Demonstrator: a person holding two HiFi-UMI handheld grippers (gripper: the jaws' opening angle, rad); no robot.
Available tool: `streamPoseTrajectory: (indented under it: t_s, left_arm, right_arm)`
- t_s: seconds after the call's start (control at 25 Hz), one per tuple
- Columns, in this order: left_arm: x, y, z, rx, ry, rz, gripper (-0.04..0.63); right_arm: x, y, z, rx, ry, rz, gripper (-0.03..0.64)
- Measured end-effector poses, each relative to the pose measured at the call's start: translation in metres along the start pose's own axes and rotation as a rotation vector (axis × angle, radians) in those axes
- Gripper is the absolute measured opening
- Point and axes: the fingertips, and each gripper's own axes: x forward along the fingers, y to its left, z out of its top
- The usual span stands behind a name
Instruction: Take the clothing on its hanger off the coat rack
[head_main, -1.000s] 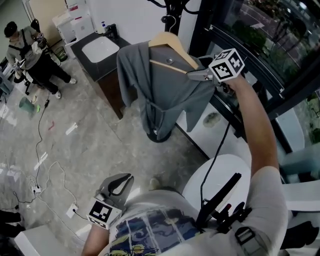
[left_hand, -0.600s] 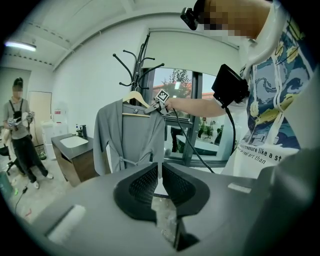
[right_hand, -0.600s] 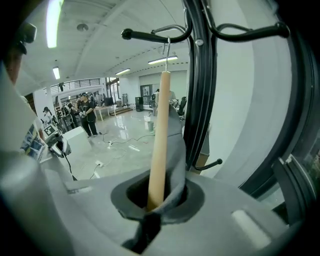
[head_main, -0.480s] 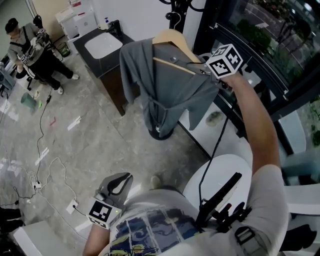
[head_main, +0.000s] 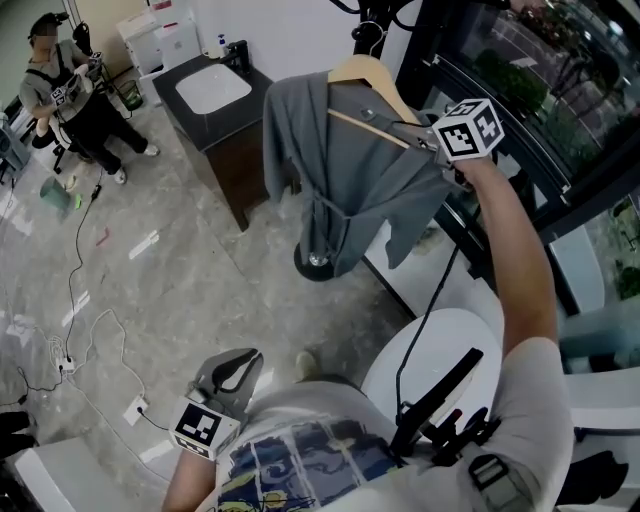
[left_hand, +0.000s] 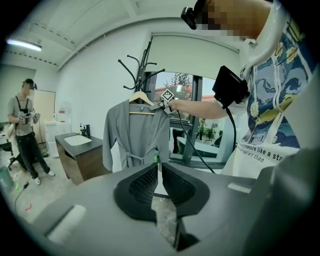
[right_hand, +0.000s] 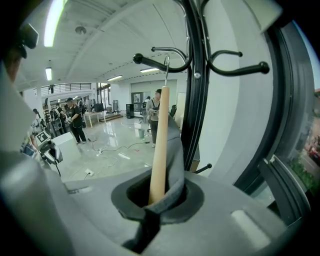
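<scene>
by windows (head_main: 520, 90), coat rack (right_hand: 196, 100) top cropped; right gripper (head_main: 407, 129) jaws clench hanger (head_main: 362, 76) and robe (head_main: 350, 180), left gripper (head_main: 238, 368) closed empty.

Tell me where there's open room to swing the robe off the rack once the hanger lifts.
Open floor lies left of the rack base, between the sink cabinet and the person's torso. Further left, cables litter the floor. Right of the robe and hanger is crowded: the window frame and white ledge sit close.

Place: open lab hall.
Floor (head_main: 200, 285): glossy stone, trailing cables (head_main: 71, 300).
Fittings: sink cabinet (head_main: 240, 160), coat rack (right_hand: 196, 100), ceiling strip lights (right_hand: 55, 15).
People (right_hand: 75, 120): several standing about.
</scene>
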Motion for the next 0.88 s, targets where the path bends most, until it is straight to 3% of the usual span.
streamPoseTrajectory:
  t_s: [0.44,0.88]
  left_arm:
    - [-0.044,-0.012,-0.02,0.003,-0.031,-0.023,0.031]
    - [-0.115,-0.034,-0.039,-0.009,-0.077,-0.049,0.031]
  right_arm:
    - [-0.043,0.049,0.011,-0.034,0.003,-0.067,0.005]
    - [-0.078,0.158,0.01,-0.062,-0.02,-0.07,0.005]
